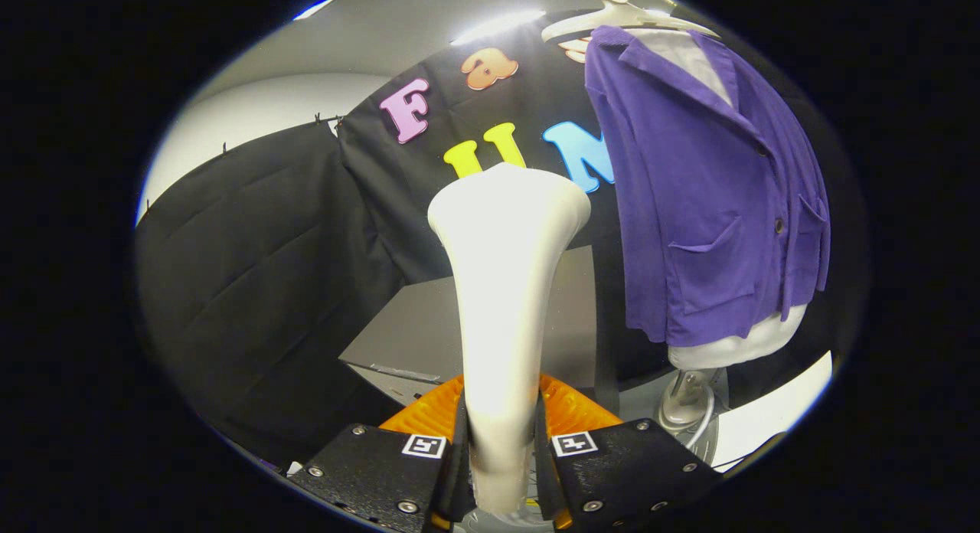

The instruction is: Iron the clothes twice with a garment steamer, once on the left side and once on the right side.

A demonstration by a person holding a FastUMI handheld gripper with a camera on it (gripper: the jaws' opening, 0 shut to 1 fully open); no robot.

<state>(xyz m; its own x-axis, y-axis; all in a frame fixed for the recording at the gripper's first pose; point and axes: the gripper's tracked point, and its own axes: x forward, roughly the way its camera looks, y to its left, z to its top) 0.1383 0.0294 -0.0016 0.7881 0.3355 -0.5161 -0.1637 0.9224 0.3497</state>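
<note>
The tool [501, 449] is closed narrow on the handle of a white garment steamer [501, 288], with both fingers [452, 460] pressed against the handle's sides. The steamer stands up from between the fingers toward twelve o'clock and widens into a broad, flat head at its far end. The head is brightly lit, so no surface detail can be made out on it. Each finger block carries a small square black-and-white marker [424, 445] on its top face; these are coded patterns, not readable words. No brand or label can be read on the steamer.

Beyond the steamer head, at about two o'clock from it, a purple jacket [704, 196] hangs on a white hanger [612, 12]. The jacket is clear of the steamer head and not touching it. It has a collar, dark buttons down the front and patch pockets; the nearer pocket [708, 269] lies flat, and I cannot tell whether anything is in it. A white padded form [735, 341] shows below the jacket's hem, resting on a pale stand [685, 399] with a cord running from its base.

A grey worktop [413, 334] lies behind the steamer's handle, at roughly ten o'clock from the tool.
</note>
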